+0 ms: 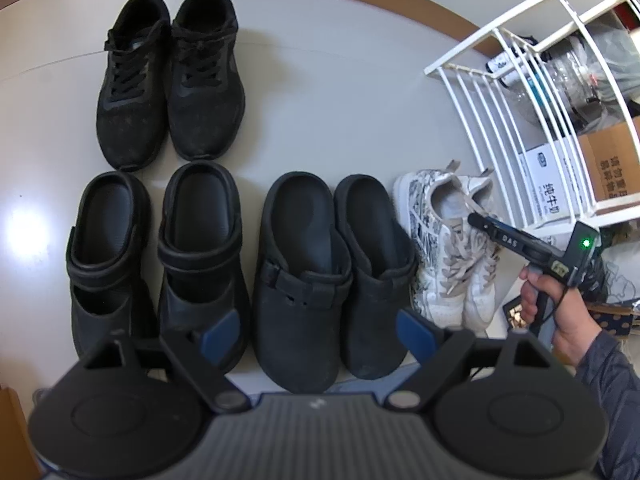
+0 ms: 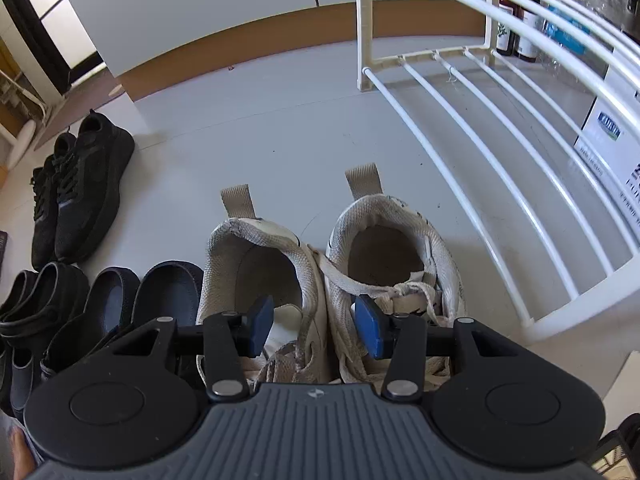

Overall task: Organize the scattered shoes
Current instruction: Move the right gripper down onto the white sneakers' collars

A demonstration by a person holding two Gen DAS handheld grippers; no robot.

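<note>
Four pairs of shoes stand on the pale floor. Black lace-up sneakers sit at the back, with black strap clogs in front of them and plain black clogs beside those. White patterned sneakers stand at the right, next to a white rack. My right gripper hangs low over the white pair, one blue pad in each shoe and their adjoining inner collars between the pads; the left pad stands clear of the collar. My left gripper is open above the plain clogs' toes, holding nothing.
The rack holds bottles, a plastic bag and cardboard boxes. A brown skirting board runs along the wall behind. A hand and grey sleeve hold the right gripper, and patterned clutter lies on the floor by it.
</note>
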